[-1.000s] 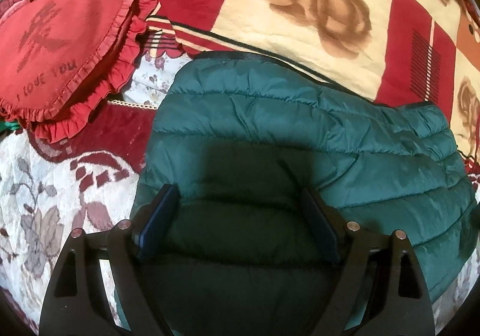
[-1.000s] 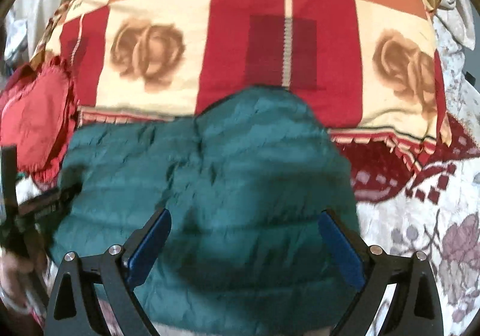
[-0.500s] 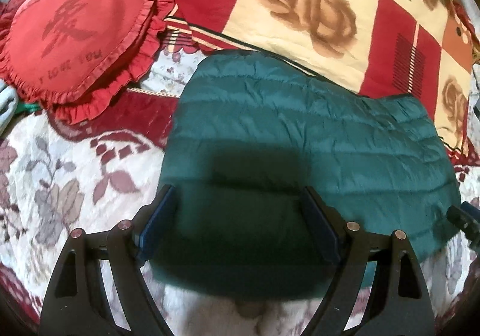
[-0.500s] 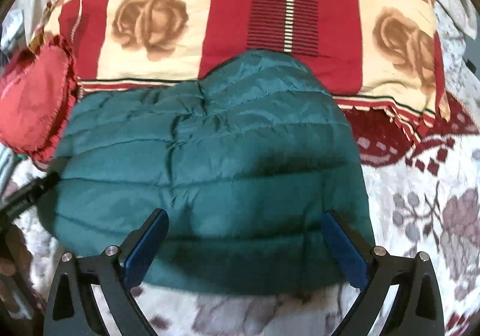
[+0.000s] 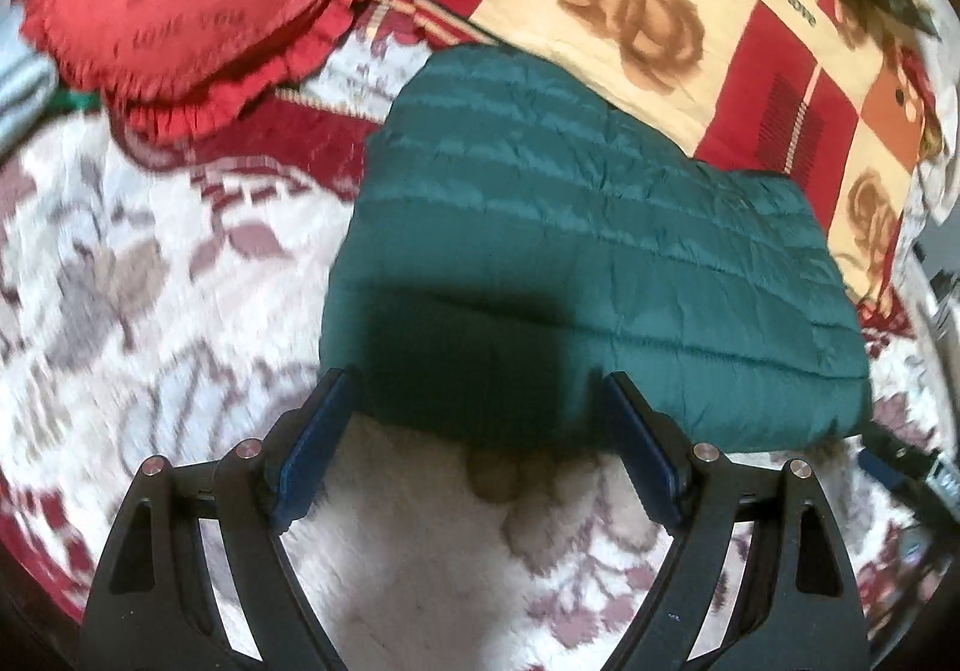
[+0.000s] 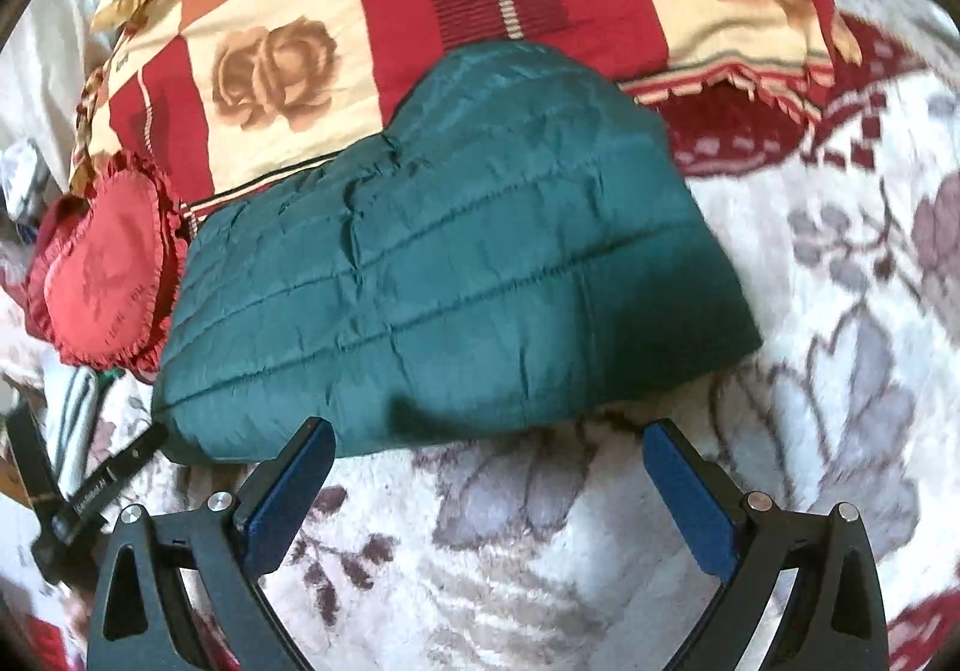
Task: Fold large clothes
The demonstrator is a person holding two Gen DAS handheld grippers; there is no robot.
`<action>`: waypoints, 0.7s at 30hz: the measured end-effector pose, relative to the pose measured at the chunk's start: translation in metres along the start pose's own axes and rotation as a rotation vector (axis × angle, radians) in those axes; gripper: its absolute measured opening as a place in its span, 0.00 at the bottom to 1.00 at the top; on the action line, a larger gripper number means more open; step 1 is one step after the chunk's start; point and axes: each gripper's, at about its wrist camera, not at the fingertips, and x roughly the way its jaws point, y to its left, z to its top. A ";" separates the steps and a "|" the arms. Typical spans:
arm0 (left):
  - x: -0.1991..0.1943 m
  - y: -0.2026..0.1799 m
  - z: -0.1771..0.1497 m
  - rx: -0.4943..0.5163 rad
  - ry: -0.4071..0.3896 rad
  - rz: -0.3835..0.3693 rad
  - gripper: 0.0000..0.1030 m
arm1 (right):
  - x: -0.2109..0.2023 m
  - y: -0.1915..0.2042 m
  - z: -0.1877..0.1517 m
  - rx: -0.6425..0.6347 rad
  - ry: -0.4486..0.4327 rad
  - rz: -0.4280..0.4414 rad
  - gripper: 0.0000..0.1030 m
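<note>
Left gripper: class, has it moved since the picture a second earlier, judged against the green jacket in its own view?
Yes. The left gripper has drawn back off the green jacket; its open jaws now frame the jacket's near edge and the floral blanket.

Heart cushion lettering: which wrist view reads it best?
Left wrist: the heart cushion sits large at top left, its lettering partly legible despite blur. Right wrist shows the cushion small at the left edge, lettering unreadable.

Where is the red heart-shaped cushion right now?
The heart cushion sits upper left in the left wrist view, left of the green jacket, beside the rose blanket.
</note>
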 end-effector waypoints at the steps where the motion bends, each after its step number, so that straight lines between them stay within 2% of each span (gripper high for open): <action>1: 0.001 0.003 -0.002 -0.023 0.011 -0.018 0.83 | 0.003 -0.001 -0.002 0.013 0.003 0.009 0.99; 5: 0.007 0.010 -0.010 -0.082 0.052 -0.061 0.83 | 0.011 -0.004 -0.005 0.048 0.016 0.025 0.99; 9: 0.013 0.017 -0.011 -0.142 0.075 -0.105 0.83 | 0.015 -0.013 -0.005 0.129 0.001 0.084 0.99; 13: 0.017 0.029 -0.010 -0.257 0.074 -0.158 0.83 | 0.018 -0.020 0.001 0.194 -0.015 0.123 1.00; 21: 0.031 0.039 0.000 -0.403 0.045 -0.194 0.84 | 0.033 -0.021 0.016 0.227 -0.025 0.140 1.00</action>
